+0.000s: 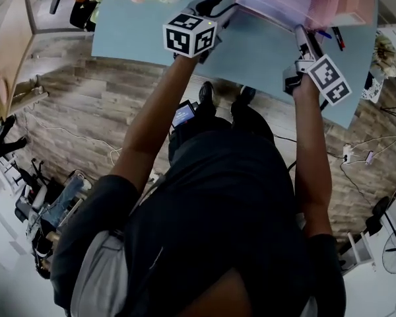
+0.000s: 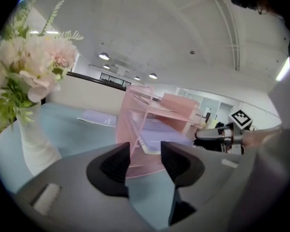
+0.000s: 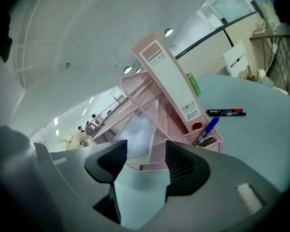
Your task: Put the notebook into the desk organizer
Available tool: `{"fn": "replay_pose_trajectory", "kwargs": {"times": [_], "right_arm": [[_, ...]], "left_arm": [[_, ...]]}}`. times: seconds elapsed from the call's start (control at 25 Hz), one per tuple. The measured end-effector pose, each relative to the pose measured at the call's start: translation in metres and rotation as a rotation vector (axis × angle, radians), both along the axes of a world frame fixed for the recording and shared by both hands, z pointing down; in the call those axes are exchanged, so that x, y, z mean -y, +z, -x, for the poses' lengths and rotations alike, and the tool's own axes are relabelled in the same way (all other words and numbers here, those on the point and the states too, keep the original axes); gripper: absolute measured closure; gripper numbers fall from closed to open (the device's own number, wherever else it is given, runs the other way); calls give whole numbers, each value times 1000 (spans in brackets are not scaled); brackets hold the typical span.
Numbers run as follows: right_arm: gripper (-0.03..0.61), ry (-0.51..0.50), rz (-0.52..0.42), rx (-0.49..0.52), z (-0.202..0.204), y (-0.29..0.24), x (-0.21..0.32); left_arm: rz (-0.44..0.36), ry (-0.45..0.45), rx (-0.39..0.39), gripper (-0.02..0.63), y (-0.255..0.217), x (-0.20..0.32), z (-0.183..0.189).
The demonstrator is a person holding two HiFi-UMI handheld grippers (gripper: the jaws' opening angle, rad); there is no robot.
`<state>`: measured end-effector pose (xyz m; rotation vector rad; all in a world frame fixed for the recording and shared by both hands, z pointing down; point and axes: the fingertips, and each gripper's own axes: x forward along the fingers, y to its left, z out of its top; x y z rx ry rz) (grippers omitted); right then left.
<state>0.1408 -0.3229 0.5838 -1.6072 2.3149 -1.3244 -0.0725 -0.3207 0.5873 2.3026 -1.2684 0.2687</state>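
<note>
The pink mesh desk organizer [image 2: 135, 115] stands on the light blue table [image 1: 138, 32]. A lilac notebook [image 2: 159, 140] lies flat in its lower tray, its near edge sticking out. In the right gripper view the same notebook [image 3: 137, 129] shows pale inside the organizer [image 3: 159, 108]. My left gripper [image 2: 145, 153] hangs open just short of the organizer's front corner, with only table between the jaws. My right gripper [image 3: 146, 156] is open and empty too, a short way back from the tray. In the head view both grippers [image 1: 214, 8] [image 1: 302, 37] point at the organizer [image 1: 284, 2].
A white vase of pale flowers [image 2: 31, 95] stands at the left. Another lilac booklet [image 2: 97, 117] lies on the table behind. A pink file box [image 3: 171, 81] leans in the organizer, pens [image 3: 208, 129] fill its cup, and two markers [image 3: 225, 112] lie beside it.
</note>
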Motion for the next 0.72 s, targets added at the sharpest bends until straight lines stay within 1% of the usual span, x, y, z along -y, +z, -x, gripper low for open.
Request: {"fn": "replay_pose_trajectory", "kwargs": {"times": [0.12,0.16,0.24,0.28,0.36,0.48,0.56,0.72], "right_arm": [[353,-15,-49,-17,-4,-18,-12],[363,-26,-69,-11,-3,-27,-17],[473,-56,-118,17,3,-52,-27],[483,-74,-149,26,8,-65,-33],[482,-119,-221,16,21,-92,-43],[480,-216,-315,-32,44,-131,-61],[480,-269,-343,-62,59,-153,-75],[480,-327,-388,-123,80,-187,-104]], "left_arm": [[-22,14,10,400,-14,-11,12],[-33,20,14,400,-20,-15,16],[-55,34,20,400,-33,-24,23],[-67,42,20,400,-40,-28,26],[-88,59,20,400,-54,-36,32],[-120,104,35,400,-75,-50,37],[-144,142,52,400,-89,-62,40],[-201,186,75,400,-119,-88,50]]}}
